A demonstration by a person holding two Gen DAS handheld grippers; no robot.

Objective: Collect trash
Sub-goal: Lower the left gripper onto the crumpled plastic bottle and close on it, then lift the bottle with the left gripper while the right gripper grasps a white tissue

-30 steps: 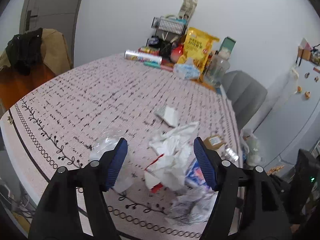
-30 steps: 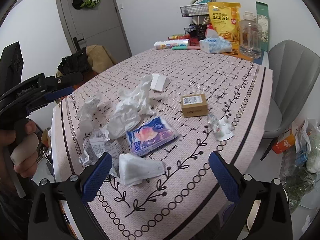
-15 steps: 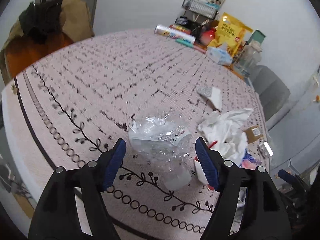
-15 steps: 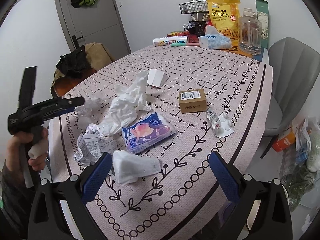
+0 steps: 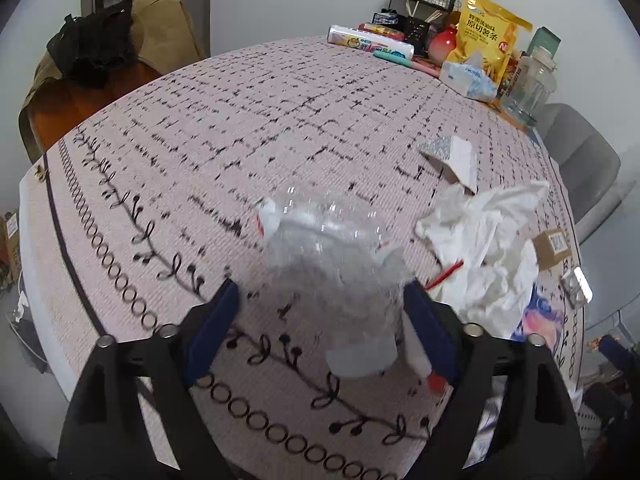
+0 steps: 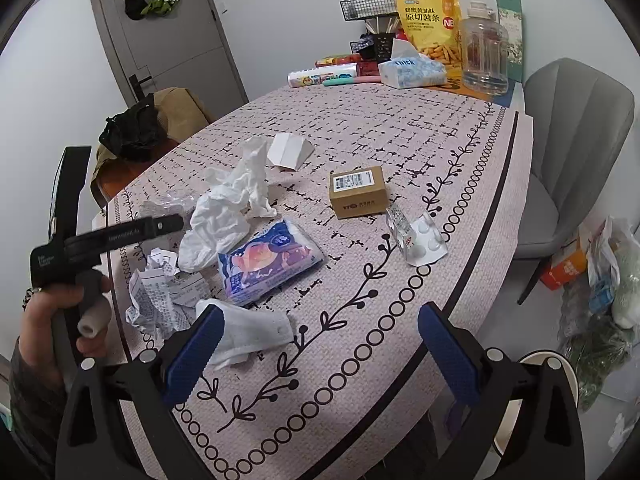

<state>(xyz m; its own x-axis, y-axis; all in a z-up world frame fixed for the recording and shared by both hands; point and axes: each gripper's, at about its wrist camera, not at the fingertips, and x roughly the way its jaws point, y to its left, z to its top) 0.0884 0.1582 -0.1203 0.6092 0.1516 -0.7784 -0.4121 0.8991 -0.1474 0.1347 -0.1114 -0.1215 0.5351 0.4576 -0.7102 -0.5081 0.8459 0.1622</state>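
Observation:
A crumpled clear plastic bottle (image 5: pixel 336 264) lies on the patterned tablecloth (image 5: pixel 240 128). My left gripper (image 5: pixel 320 304) is open, its blue pads on either side of the bottle's near end without touching it. White crumpled tissue (image 5: pixel 484 236) lies to its right. In the right wrist view my right gripper (image 6: pixel 316 340) is open above the table's near edge, with a white face mask (image 6: pixel 252 332) by its left pad. Beyond lie a blue wet-wipe pack (image 6: pixel 268 264), crumpled receipts (image 6: pixel 160 296), tissue (image 6: pixel 228 208), a small cardboard box (image 6: pixel 358 192) and a blister pack (image 6: pixel 416 236).
A folded white paper (image 6: pixel 290 150) lies mid-table. At the far end stand a yellow snack bag (image 6: pixel 428 20), tissue pack (image 6: pixel 412 70), clear jar (image 6: pixel 484 54) and wire basket. A grey chair (image 6: pixel 576 152) stands right; bags (image 6: pixel 600 272) and a bin rim (image 6: pixel 568 396) are on the floor.
My left gripper has swung left from the tissue pile and come down around the clear bottle. My right gripper has barely moved, drifting slightly nearer the mask.

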